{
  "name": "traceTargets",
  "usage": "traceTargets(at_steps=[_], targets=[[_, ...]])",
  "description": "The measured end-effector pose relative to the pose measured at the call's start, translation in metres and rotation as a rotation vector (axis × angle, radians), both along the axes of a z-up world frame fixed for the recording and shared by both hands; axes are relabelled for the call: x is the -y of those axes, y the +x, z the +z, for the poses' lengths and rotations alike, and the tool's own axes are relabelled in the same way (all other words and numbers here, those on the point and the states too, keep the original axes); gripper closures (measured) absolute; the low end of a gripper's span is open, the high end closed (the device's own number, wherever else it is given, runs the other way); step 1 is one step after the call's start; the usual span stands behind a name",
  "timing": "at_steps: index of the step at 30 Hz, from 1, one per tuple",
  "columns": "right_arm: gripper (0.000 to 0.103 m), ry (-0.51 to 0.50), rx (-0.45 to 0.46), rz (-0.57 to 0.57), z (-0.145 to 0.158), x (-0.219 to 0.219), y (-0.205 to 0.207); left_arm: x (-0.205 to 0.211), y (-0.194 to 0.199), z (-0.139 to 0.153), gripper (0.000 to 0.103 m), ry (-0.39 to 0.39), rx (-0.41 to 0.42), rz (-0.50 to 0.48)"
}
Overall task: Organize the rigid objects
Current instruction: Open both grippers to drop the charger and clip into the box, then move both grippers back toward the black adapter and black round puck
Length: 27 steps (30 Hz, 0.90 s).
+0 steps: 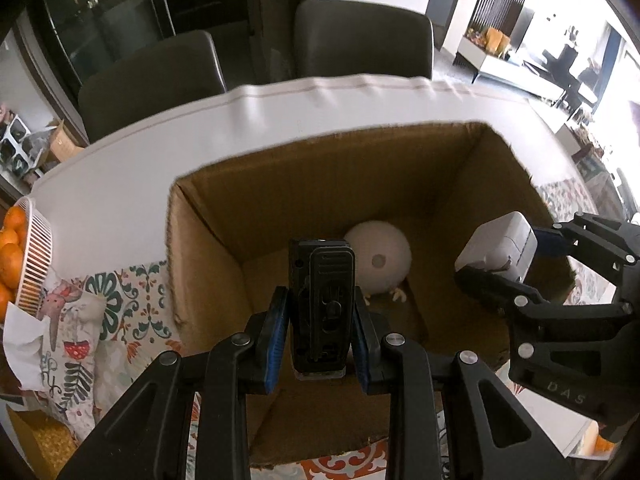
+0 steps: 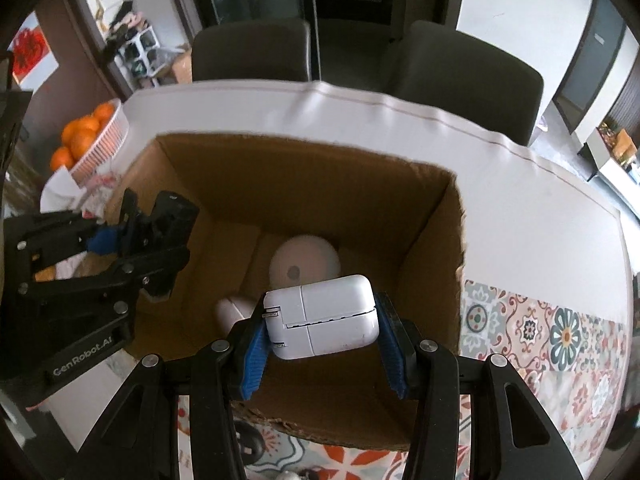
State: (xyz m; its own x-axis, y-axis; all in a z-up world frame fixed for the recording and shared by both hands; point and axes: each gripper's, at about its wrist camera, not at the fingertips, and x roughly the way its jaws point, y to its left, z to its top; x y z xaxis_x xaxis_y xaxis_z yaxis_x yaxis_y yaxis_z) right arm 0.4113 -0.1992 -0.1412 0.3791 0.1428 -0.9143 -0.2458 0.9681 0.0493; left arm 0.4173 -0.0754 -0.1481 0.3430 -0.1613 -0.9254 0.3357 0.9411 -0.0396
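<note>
An open cardboard box (image 1: 208, 280) (image 2: 436, 248) stands on the table. My left gripper (image 1: 320, 320) is shut on a black rectangular device (image 1: 322, 300) and holds it upright over the box; it also shows in the right wrist view (image 2: 172, 220). My right gripper (image 2: 320, 328) is shut on a white power adapter (image 2: 324, 320) over the box's near side; the adapter also shows in the left wrist view (image 1: 496, 246). A white round toy (image 1: 380, 256) (image 2: 304, 264) lies on the box floor.
A white basket of oranges (image 1: 32, 256) (image 2: 100, 136) stands at the table's left. A patterned cloth (image 2: 560, 328) covers the near table, with white tabletop (image 1: 280, 112) beyond the box. Two dark chairs (image 1: 360, 40) stand behind the table.
</note>
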Motion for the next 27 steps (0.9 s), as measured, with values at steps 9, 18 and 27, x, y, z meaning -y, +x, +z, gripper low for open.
traceTargets(at_steps=[9, 18, 27], targets=[[0.054, -0.036, -0.038, 0.051, -0.011, -0.007, -0.003, 0.0, -0.003, 0.0, 0.061, 0.029, 0.014, 0.02], [0.032, -0.029, -0.02, 0.033, -0.005, -0.009, -0.005, -0.013, -0.018, 0.024, 0.035, 0.053, 0.111, 0.086], [0.032, -0.03, 0.106, -0.045, 0.026, -0.004, -0.037, -0.025, -0.054, 0.052, 0.015, 0.062, 0.218, 0.145]])
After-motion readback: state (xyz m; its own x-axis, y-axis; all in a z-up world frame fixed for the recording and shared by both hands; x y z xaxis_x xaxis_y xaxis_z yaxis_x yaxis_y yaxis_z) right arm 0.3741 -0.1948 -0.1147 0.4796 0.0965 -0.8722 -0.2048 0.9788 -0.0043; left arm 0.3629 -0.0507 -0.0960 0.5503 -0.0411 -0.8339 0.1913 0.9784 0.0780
